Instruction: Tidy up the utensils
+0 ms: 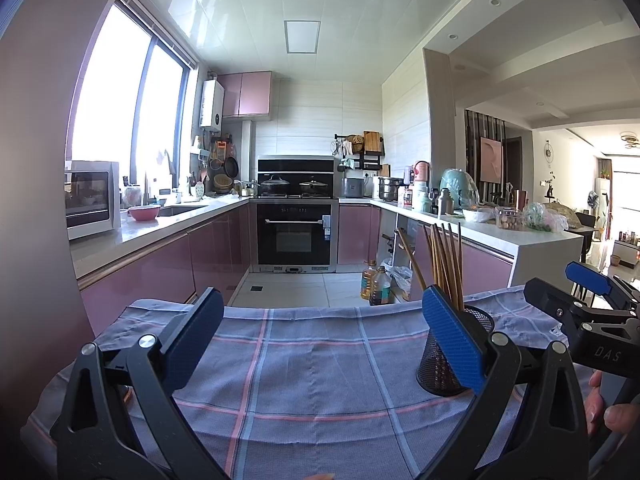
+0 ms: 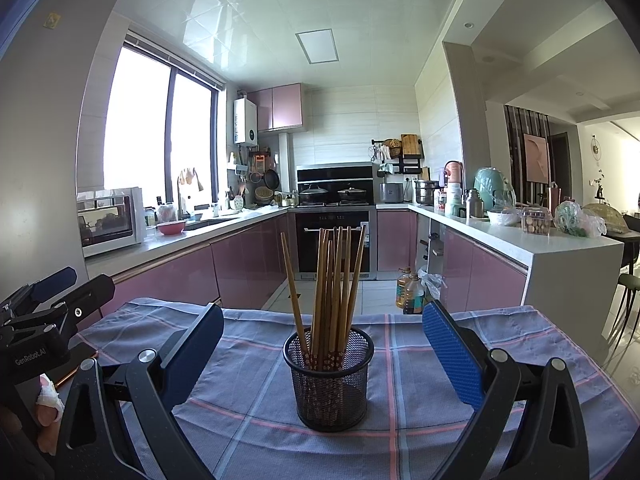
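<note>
The black mesh holder stands upright on the checked blue cloth, loaded with wooden chopsticks that lean in several directions above its rim. In the right wrist view the holder sits centred ahead of the right gripper, whose fingers are spread wide with nothing between them; no object lies between the pads and the holder.

In the left wrist view the same holder appears at the right, partly covered by the right-hand blue pad of the left gripper. That gripper is also spread wide and grips nothing — only bare cloth lies ahead of it.

Each view shows the other tool at its edge: the right gripper enters the left view at far right, the left gripper the right view at far left. A hand shows at the lower right of the left view.

Beyond the table: pink cabinets, an oven, oil bottles on the floor, and a microwave — all well apart from the cloth.
</note>
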### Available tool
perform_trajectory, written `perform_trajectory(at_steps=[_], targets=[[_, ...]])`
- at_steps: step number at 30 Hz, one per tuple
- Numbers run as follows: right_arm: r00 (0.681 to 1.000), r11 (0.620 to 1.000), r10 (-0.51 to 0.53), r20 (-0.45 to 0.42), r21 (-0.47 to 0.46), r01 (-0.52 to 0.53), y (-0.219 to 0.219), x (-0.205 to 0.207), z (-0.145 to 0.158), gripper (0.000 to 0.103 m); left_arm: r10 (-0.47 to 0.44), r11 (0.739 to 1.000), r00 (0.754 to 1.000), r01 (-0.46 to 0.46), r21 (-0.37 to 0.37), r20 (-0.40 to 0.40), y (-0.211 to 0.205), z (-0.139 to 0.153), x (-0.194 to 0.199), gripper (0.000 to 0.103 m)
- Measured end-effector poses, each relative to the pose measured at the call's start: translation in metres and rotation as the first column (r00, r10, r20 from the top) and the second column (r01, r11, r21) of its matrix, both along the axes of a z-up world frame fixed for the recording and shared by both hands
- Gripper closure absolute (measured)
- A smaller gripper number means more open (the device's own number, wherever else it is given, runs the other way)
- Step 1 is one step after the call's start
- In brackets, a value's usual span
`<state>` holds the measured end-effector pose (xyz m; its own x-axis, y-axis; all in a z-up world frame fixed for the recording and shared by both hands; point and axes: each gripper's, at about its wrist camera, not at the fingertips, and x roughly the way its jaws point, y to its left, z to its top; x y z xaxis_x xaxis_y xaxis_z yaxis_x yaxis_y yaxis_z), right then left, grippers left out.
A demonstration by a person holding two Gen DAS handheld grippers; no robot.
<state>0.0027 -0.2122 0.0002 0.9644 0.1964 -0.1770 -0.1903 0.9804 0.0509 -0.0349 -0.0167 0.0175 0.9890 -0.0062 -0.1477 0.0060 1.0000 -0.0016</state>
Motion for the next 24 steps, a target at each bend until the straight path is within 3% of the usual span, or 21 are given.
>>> perform_trajectory(at_steps=[24], targets=[[1.000, 1.000, 0.002, -0.009, 0.003, -0.002, -0.0005, 0.0016, 0.0010, 0.007, -0.002, 1.000, 1.000, 0.002, -0.001, -0.008, -0.0038, -0.0008, 0.0000, 0.005]])
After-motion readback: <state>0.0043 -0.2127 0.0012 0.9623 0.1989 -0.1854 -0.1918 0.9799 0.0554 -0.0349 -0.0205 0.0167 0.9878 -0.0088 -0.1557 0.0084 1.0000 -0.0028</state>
